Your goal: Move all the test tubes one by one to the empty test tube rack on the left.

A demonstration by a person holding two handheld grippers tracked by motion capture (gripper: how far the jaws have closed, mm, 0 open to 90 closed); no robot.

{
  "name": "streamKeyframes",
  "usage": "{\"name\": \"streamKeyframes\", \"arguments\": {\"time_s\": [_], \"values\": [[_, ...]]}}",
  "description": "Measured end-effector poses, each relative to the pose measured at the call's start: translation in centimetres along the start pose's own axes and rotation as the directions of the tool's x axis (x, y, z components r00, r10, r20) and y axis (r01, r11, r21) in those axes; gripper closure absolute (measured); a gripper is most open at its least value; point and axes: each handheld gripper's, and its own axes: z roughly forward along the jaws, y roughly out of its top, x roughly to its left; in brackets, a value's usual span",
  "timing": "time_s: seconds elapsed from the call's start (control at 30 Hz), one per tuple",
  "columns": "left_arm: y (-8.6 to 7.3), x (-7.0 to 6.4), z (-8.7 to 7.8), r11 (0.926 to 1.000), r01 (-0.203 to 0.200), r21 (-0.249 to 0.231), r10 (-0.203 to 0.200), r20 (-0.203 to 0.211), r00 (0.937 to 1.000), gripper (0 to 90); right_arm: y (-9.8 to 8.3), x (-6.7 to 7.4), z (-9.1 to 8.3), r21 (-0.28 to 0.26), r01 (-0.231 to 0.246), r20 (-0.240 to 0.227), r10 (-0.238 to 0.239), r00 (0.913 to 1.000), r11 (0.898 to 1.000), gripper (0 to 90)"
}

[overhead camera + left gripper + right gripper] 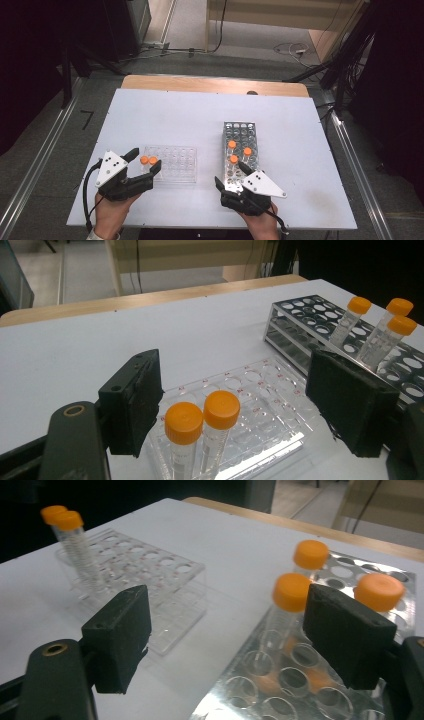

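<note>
Nearest the camera, the left claw (142, 165) stands open at the near left corner of the clear plastic rack (171, 163), its jaws on either side of two orange-capped tubes (202, 432) without pressing them. The tubes stand upright in that rack on the white counter (165, 112). To the right, the right claw (229, 172) is open over the near end of the metal rack (240, 129), where three more capped tubes (232, 144) stand.

White table top (165, 107), cables (292, 49) beyond
</note>
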Motion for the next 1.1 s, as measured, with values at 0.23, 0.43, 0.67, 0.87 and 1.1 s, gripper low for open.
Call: {"name": "streamKeyframes", "arguments": {"time_s": [0.23,0.43,0.67,0.87,1.1], "values": [[-0.1,-0.1,0.1,1.0,-0.003,0.004,0.003,-0.001,1.0,22.7,-1.2,-1.0,1.4,0.03,-0.049,0.081,0.046,0.9957,0.998,30.2],[-0.2,-0.3,0.2,1.0,-0.004,0.008,0.004,0.001,1.0,22.9,-1.2,-1.2,2.3,0.06,-0.076,0.117,0.068,0.9908,0.995,43.3],[-0.1,-0.3,0.1,1.0,-0.004,0.003,0.004,0.004,1.0,23.6,-0.9,-1.3,3.2,0.09,-0.112,0.15,0.097,0.9839,0.99,54.6],[-0.2,-0.3,0.1,1.0,-0.007,0.006,0.007,0.006,1.0,23.8,-0.9,-1.1,3.5,0.115,-0.122,0.163,0.103,0.9813,0.986,62.5],[-0.2,-0.4,0.1,0.9999,-0.006,0.01,0.006,0.008,0.9999,24.3,-1.0,-0.9,3.9,0.122,-0.114,0.191,0.089,0.9775,0.986,70.9]]}}
